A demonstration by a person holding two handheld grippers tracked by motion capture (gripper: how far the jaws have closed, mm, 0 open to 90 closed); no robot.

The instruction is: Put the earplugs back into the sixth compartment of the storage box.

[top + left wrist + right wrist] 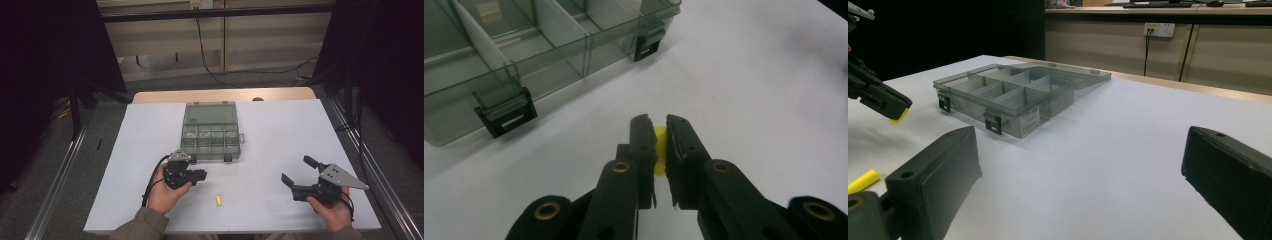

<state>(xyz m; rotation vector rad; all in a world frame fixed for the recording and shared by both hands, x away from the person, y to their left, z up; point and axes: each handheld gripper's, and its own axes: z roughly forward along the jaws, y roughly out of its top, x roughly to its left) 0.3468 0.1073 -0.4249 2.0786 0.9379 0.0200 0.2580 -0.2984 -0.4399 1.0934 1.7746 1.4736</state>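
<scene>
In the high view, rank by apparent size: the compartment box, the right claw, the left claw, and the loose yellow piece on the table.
1. compartment box, clearly largest.
2. right claw and left claw: the open right one looks bigger, but their poses differ, so I won't rank them.
3. loose yellow piece, smallest.

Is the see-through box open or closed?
Open. The compartment box has its lid folded flat back on the table behind it, and the high view looks straight into its dividers; both front latches hang free.
</scene>
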